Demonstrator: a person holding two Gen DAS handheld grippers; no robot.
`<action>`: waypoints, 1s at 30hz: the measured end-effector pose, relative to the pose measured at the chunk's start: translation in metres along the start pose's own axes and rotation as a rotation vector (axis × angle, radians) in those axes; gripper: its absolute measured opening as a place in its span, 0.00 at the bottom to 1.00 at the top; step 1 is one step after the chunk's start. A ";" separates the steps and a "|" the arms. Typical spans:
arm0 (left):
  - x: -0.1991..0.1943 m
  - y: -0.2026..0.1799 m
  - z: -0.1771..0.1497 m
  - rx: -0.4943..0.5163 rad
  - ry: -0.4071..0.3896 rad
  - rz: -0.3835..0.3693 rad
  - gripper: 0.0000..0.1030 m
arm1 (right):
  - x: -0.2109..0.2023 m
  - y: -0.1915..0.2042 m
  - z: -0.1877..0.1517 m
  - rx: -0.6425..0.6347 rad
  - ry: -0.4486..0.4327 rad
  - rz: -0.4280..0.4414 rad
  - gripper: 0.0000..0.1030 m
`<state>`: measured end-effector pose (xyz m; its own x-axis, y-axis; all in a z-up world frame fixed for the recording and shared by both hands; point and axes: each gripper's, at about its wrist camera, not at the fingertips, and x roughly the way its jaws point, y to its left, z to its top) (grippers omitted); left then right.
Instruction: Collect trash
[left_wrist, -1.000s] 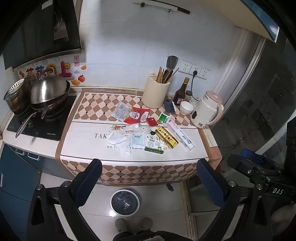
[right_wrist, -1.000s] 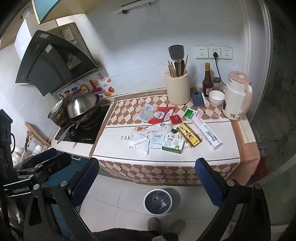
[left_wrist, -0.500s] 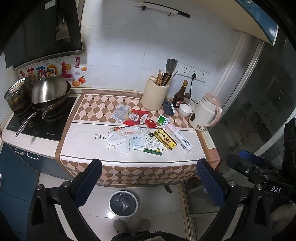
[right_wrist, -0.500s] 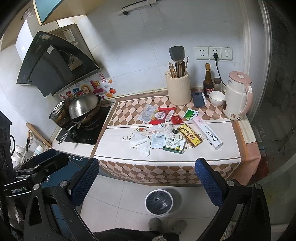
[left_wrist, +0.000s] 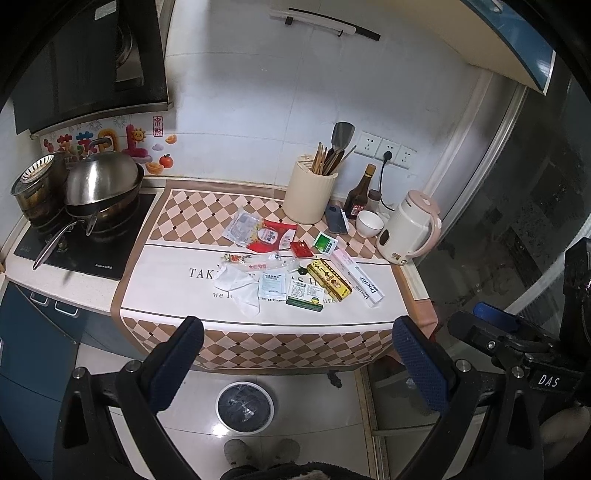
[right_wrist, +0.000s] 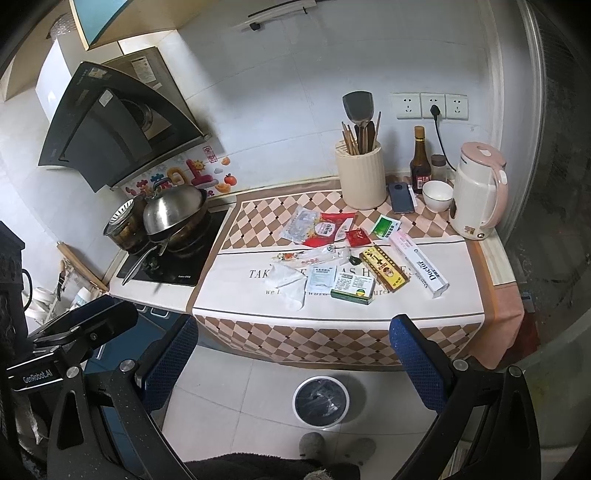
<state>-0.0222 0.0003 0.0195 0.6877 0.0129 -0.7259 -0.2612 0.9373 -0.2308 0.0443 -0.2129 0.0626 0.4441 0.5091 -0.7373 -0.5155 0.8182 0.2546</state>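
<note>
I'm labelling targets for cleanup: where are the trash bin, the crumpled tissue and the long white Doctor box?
trash bin (right_wrist: 320, 405): right wrist view, dark liner inside.
crumpled tissue (left_wrist: 240, 288): left wrist view, its middle.
Doctor box (right_wrist: 421, 266): right wrist view, printed top face.

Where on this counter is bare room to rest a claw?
Bare cloth lies left of the crumpled tissue, beside the stove, and along the front edge. The middle is crowded with wrappers and boxes up to the long white box.
</note>
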 end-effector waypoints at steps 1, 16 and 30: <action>0.000 -0.001 0.000 -0.001 -0.002 0.001 1.00 | -0.001 0.000 0.000 -0.001 0.000 0.002 1.00; -0.005 0.000 -0.003 -0.002 -0.006 -0.003 1.00 | -0.002 0.000 -0.002 -0.002 0.002 0.011 1.00; -0.005 0.001 -0.005 0.000 -0.007 -0.004 1.00 | -0.004 0.001 -0.001 -0.004 -0.001 0.019 1.00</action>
<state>-0.0294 -0.0002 0.0193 0.6932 0.0116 -0.7207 -0.2584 0.9374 -0.2334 0.0410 -0.2138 0.0647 0.4350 0.5245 -0.7319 -0.5266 0.8075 0.2657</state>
